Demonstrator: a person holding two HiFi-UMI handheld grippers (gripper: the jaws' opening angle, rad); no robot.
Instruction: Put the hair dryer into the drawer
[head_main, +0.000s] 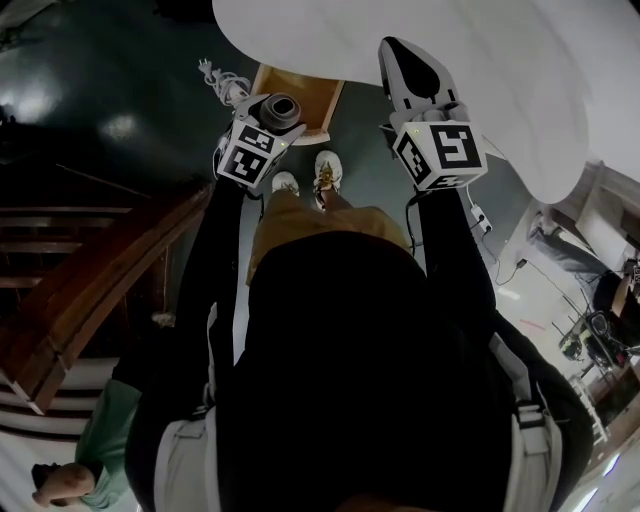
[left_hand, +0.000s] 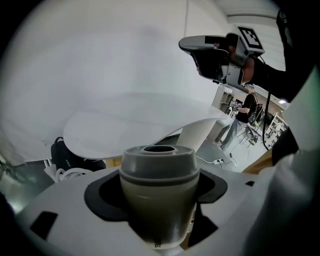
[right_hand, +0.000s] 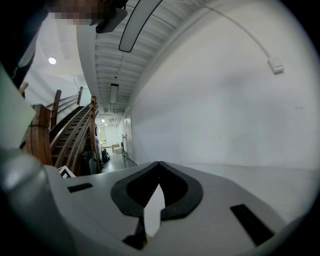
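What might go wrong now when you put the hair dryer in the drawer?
1. The left tool grips the hair dryer only by its smooth round barrel, so it might slip and fall.
2. Its cord is bunched beside the drawer, outside it. It could snag on the rim or stay hanging out.
3. The table top overhangs the drawer, so the dryer might bump it going in.

Legible text: none that we can read. We log square markers (head_main: 250, 155), patterns without letters, on the left hand-held gripper (head_main: 275, 112) and the right hand-held gripper (head_main: 405, 60). Tiny print low on the hair dryer (left_hand: 159, 195) is too small to read.
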